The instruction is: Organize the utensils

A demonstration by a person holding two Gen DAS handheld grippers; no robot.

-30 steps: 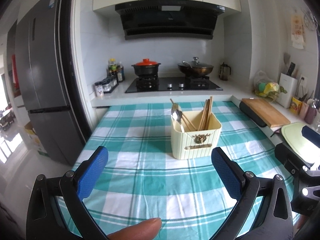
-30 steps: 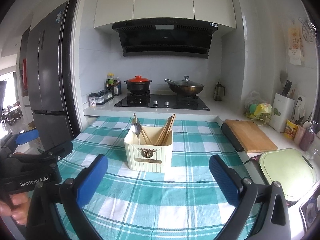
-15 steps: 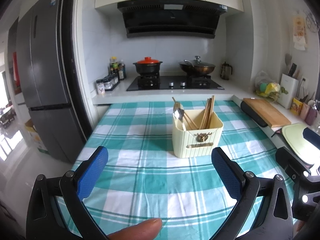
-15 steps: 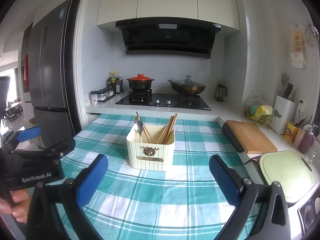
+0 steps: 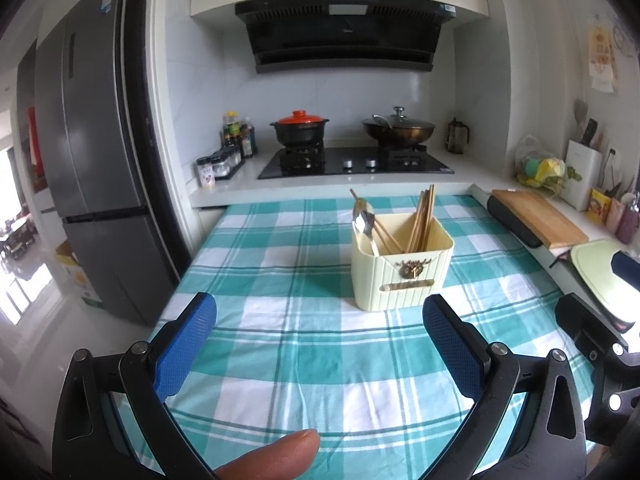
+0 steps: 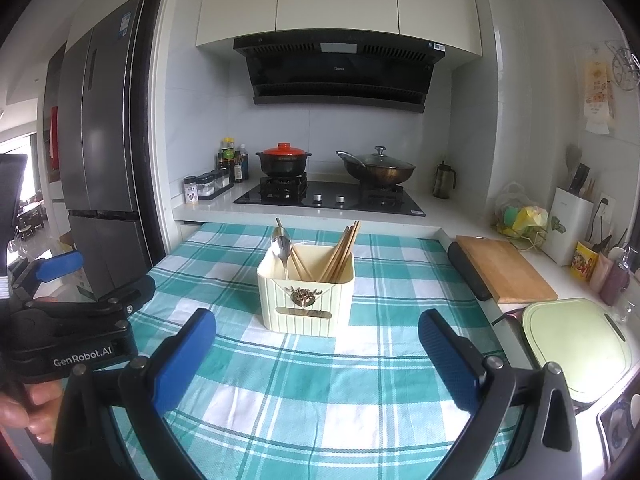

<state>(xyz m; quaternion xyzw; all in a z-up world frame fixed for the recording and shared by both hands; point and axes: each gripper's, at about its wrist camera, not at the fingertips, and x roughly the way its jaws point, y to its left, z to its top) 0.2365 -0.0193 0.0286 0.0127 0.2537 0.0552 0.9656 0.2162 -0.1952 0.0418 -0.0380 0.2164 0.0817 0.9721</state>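
Observation:
A cream ribbed utensil holder (image 5: 402, 270) (image 6: 306, 294) stands on the teal checked tablecloth (image 5: 304, 332) (image 6: 320, 384). Wooden chopsticks (image 5: 423, 218) (image 6: 341, 252) lean in its right side, and a metal spoon (image 5: 363, 220) (image 6: 281, 248) with more chopsticks stands in its left side. My left gripper (image 5: 320, 330) is open above the cloth, well short of the holder, with nothing between its blue pads. My right gripper (image 6: 318, 344) is also open and empty, in front of the holder. In each view the other gripper shows at the frame's edge.
Behind the table runs a counter with a black hob (image 6: 328, 198), a red-lidded pot (image 6: 283, 158) and a wok (image 6: 378, 168). A wooden board (image 6: 504, 268) and a pale green lid (image 6: 576, 344) lie to the right. A grey fridge (image 5: 92, 168) stands left.
Both views have tilted slightly upward, so the holder sits a little lower in frame. Both grippers stay open and empty.

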